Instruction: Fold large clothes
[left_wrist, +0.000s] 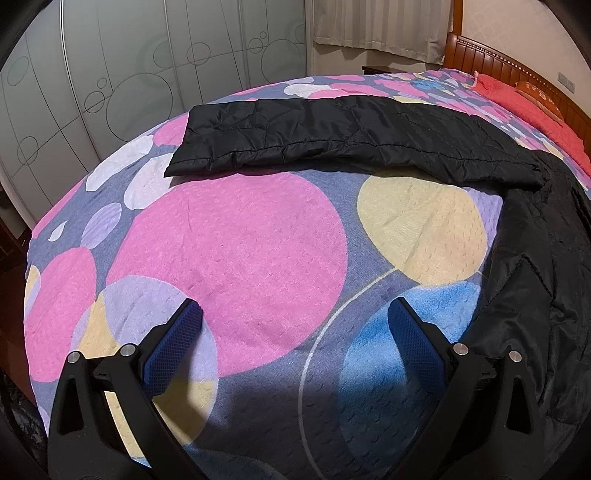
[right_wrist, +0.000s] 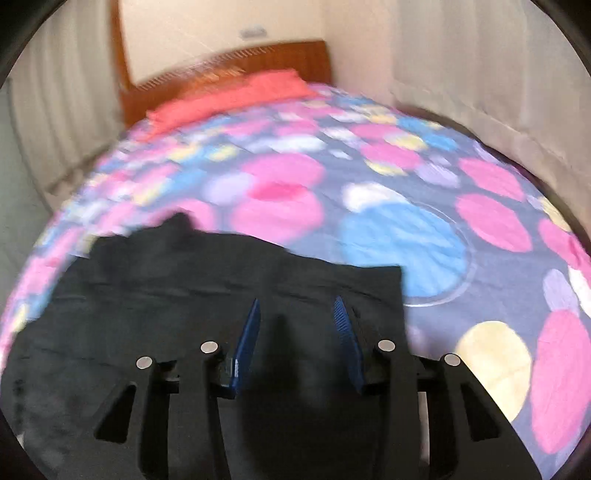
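Jacket (left_wrist: 354, 129) fabric, black and quilted, lay spread on the bed, one long sleeve stretched flat across the far part of the bedspread (left_wrist: 236, 243) and the body running down my right side. My left hand-held gripper (left_wrist: 294, 317) hung over the pink and blue circles of the bedspread with its blue pads (left_wrist: 417, 347) spread wide, holding nothing and apart from the jacket. My right hand-held gripper (right_wrist: 295, 314) sat low over the garment's dark body, its fingers parted with a gap between them; that view was blurred, so I could not be sure whether the tips touched the cloth. A red blanket (right_wrist: 236, 96) lay against the wooden headboard (left_wrist: 517, 70), and frosted wardrobe doors (left_wrist: 110, 74) stood beyond the bed.
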